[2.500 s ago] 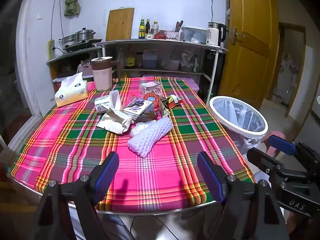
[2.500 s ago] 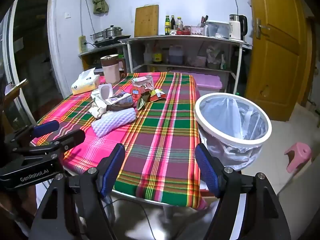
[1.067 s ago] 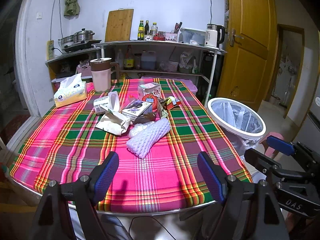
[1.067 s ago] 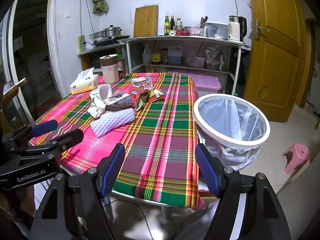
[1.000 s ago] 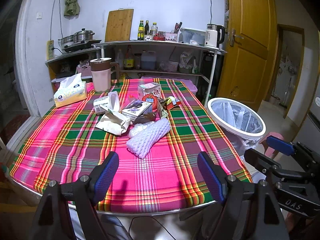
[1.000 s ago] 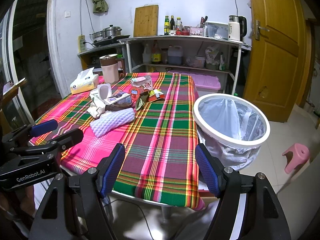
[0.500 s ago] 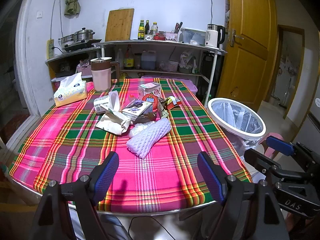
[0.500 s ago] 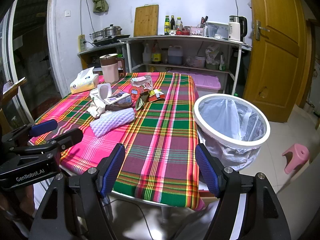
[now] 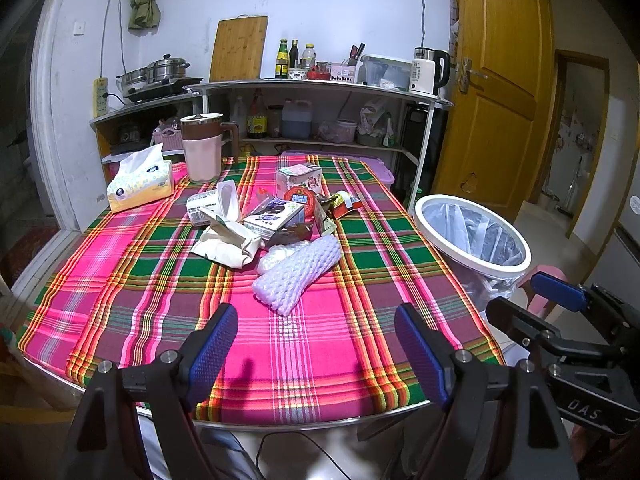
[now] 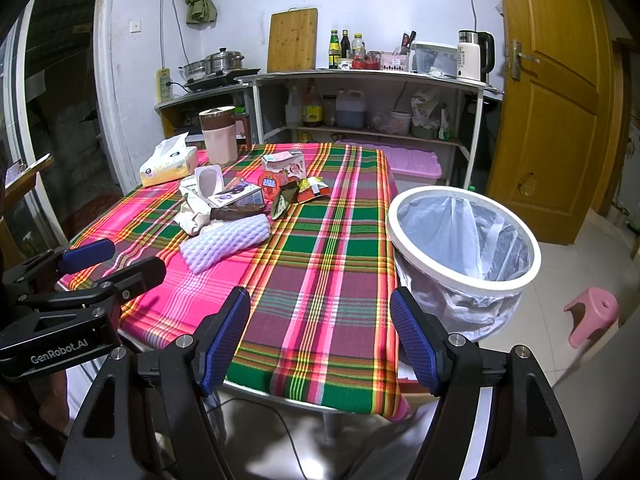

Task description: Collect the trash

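A heap of trash lies mid-table on the plaid cloth [image 9: 132,292]: a white foam net sleeve [image 9: 298,274] [image 10: 226,242], a crumpled paper bag [image 9: 226,240], a small carton [image 9: 274,216], a red-lidded cup [image 9: 301,199], wrappers [image 9: 340,206] and a white plastic tub [image 9: 214,204]. A white-rimmed bin [image 9: 472,236] [image 10: 464,240] lined with a clear bag stands at the table's right side. My left gripper [image 9: 316,344] is open above the near table edge, well short of the heap. My right gripper [image 10: 320,334] is open over the table's near right corner, beside the bin.
A tissue box [image 9: 140,184] and a pink jug [image 9: 202,148] stand at the table's far left. Behind are a metal shelf unit [image 9: 320,88] with bottles and a kettle, and a yellow door [image 9: 500,80]. A pink stool [image 10: 592,314] sits on the floor right of the bin.
Nothing has moved on the table. Both views shifted only slightly; both grippers stay open and empty.
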`<state>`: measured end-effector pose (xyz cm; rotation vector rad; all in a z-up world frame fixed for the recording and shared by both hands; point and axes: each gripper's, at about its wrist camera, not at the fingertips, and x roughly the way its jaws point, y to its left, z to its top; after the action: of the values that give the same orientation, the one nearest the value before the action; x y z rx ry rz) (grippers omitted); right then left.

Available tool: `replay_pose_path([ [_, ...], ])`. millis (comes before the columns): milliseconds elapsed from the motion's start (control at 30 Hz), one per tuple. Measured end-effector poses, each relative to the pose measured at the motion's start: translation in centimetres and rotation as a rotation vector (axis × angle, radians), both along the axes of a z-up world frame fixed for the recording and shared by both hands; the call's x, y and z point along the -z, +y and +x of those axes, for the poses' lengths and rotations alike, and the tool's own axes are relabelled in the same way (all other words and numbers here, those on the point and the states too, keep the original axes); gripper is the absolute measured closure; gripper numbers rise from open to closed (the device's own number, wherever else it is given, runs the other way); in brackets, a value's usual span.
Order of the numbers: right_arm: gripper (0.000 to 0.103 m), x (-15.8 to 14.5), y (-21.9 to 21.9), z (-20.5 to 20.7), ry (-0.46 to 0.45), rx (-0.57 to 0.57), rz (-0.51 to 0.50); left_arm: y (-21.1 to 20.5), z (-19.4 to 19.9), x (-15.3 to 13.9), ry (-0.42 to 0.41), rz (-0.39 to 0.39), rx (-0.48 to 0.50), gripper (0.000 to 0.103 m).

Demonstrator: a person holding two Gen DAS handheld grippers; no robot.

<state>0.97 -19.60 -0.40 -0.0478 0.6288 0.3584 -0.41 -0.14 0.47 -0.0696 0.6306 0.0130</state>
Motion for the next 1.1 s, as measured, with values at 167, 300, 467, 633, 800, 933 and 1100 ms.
replay_pose_path([
  [167, 0.03, 0.0, 0.0, 0.0, 0.0, -0.001, 0.0, 0.1, 0.1, 0.1, 0.0, -0.004, 0.002, 0.022],
  [300, 0.03, 0.0, 0.0, 0.0, 0.001, 0.0, -0.001, -0.1, 0.1, 0.1, 0.005, -0.007, 0.003, 0.022],
  [467, 0.03, 0.1, 0.1, 0.1, 0.001, 0.0, -0.002, -0.6, 0.1, 0.6, 0.011, -0.011, 0.008, 0.022],
  [633, 0.03, 0.1, 0.1, 0.1, 0.002, -0.001, -0.002, -0.5, 0.3, 0.5, 0.011, -0.01, 0.006, 0.022],
  [800, 0.03, 0.7, 0.3, 0.4, 0.007, -0.005, -0.005, -0.1, 0.8, 0.7, 0.018, -0.023, 0.017, 0.022],
  [933, 0.03, 1.2, 0.6, 0.9, 0.018, -0.016, -0.004, 0.7, 1.8, 1.2, 0.027, -0.024, 0.017, 0.022],
  [1100, 0.03, 1.5, 1.3, 2.6, 0.031, -0.035, -0.006, 2.3, 3.9, 2.1, 0.053, -0.047, -0.005, 0.022],
])
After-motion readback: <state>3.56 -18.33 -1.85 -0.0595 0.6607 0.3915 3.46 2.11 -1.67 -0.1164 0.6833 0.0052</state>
